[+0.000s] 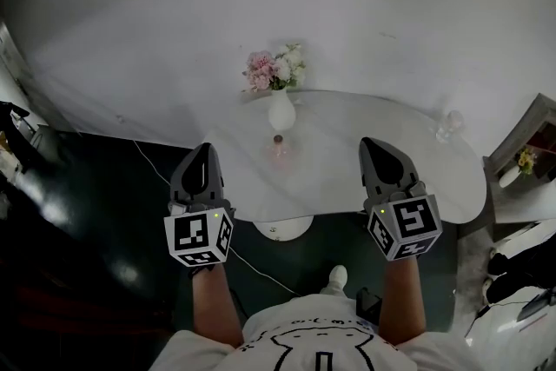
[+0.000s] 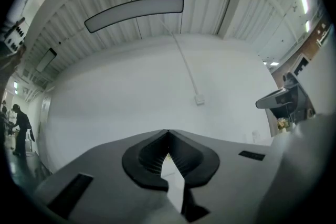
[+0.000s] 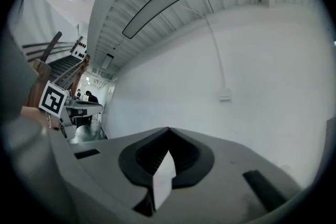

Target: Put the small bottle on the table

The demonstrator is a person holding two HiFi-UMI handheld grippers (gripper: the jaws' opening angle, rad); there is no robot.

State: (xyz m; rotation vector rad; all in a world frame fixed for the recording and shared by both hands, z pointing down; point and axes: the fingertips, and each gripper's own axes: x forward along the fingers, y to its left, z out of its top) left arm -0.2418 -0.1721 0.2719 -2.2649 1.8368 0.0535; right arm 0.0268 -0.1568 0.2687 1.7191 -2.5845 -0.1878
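The small bottle [image 1: 279, 148] stands upright on the white tabletop [image 1: 365, 113], just in front of the vase [image 1: 280, 110] of pink and white flowers [image 1: 274, 69] and apart from it. The task's thing is therefore judged to be already where the task wants it. The left gripper [image 1: 207, 149] and the right gripper [image 1: 374, 142] are held side by side at the near edge of the tabletop, one to each side of the bottle and well apart from it. This pose is read as a rest or a start rather than a reach. In the left gripper view the fingers are seen pressed together tip to tip with nothing between them. In the right gripper view the same is seen, the fingers closed and empty. Nothing is carried, presumably because nothing needs carrying at this moment. By count there are one small bottle, one vase, one bunch of flowers, one clear glass piece [image 1: 449, 126] near the far right rim, and two grippers.
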